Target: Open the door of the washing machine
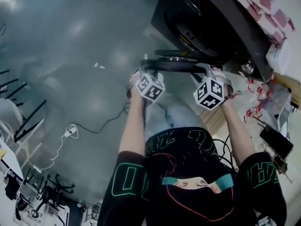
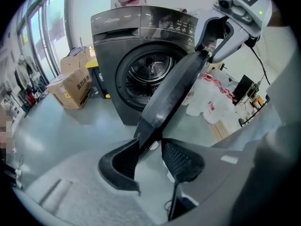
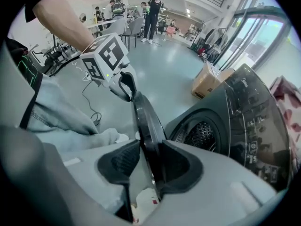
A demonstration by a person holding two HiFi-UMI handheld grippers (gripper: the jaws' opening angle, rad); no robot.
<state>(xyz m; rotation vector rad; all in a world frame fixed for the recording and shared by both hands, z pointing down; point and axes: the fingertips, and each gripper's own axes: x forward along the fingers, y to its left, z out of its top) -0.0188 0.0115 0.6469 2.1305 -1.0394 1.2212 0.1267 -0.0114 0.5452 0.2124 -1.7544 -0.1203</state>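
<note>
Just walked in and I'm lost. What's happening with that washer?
A person stands over a front-loading washing machine with a tool in each hand. The left hand-held gripper and the right hand-held gripper each have the rim of the round door between their jaws, pads against it. The door is already swung well clear of the opening, so the drum is in plain sight.

My left gripper (image 2: 148, 161) and right gripper (image 3: 143, 161) have smooth grey shells, each with two black jaw pads of fine mesh texture. Each carries a marker cube (image 1: 150, 87) with white faces and black square patterns. I wear a black T-shirt (image 1: 188, 147) with a teal printed band, green outline lettering on its short sleeves (image 1: 126, 179), and pale blue jeans (image 1: 171, 114).
</note>
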